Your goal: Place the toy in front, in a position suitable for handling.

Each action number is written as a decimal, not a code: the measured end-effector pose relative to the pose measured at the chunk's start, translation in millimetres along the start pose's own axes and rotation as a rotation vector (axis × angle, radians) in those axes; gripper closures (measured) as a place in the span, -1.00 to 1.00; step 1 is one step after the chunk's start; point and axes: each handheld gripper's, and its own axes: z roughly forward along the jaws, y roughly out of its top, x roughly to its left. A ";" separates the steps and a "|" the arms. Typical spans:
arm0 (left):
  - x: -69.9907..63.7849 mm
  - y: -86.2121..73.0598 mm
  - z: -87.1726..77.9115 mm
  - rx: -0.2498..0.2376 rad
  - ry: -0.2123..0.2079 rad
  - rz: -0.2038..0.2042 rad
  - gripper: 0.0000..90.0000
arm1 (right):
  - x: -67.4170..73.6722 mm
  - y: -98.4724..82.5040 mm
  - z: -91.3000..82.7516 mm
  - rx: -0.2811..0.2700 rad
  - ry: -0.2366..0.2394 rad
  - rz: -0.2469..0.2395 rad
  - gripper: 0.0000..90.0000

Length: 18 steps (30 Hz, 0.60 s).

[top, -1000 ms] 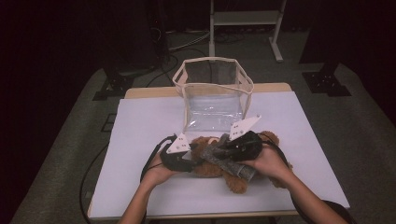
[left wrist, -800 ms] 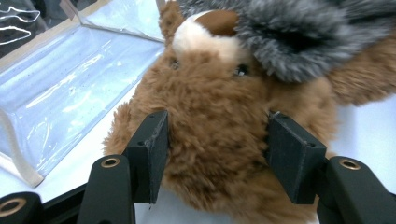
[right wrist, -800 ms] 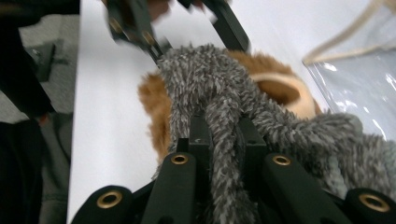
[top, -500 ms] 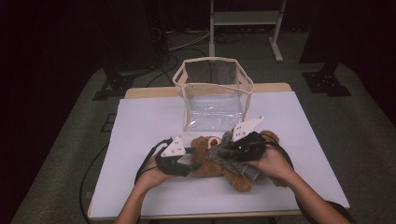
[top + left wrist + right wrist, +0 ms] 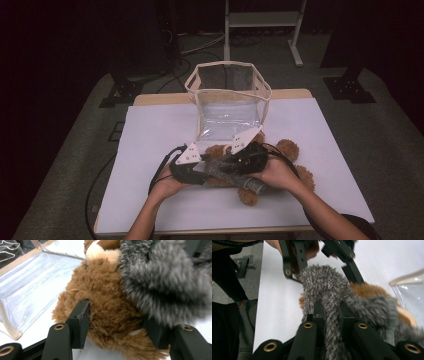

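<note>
Hiding teddy bear (image 5: 292, 150) — grey scarf (image 5: 227, 167)

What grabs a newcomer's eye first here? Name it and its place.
The brown teddy bear lying at the table's near middle, with both grippers on it. The left gripper clamps its brown fur, while the right gripper pinches a grey fuzzy scarf draped over it. Behind stands a clear plastic bag.

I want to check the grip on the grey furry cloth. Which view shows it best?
The right gripper view: the right hand-held gripper pinches a strip of the grey furry cloth close up. The left gripper view shows the cloth draped over the brown teddy bear. The high view shows it small, between both hands.
</note>
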 end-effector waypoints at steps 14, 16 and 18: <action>-5.3 -2.1 1.8 0.011 -0.037 0.012 -0.05 | -1.7 -2.5 -25.5 -0.006 -0.054 0.005 0.76; -6.9 -3.0 2.5 0.011 -0.040 0.012 -0.05 | -4.1 11.4 -21.3 -0.004 -0.056 -0.017 0.76; -9.0 -4.2 2.8 0.013 -0.043 0.013 -0.05 | -7.7 20.6 -15.8 0.003 -0.055 -0.023 0.76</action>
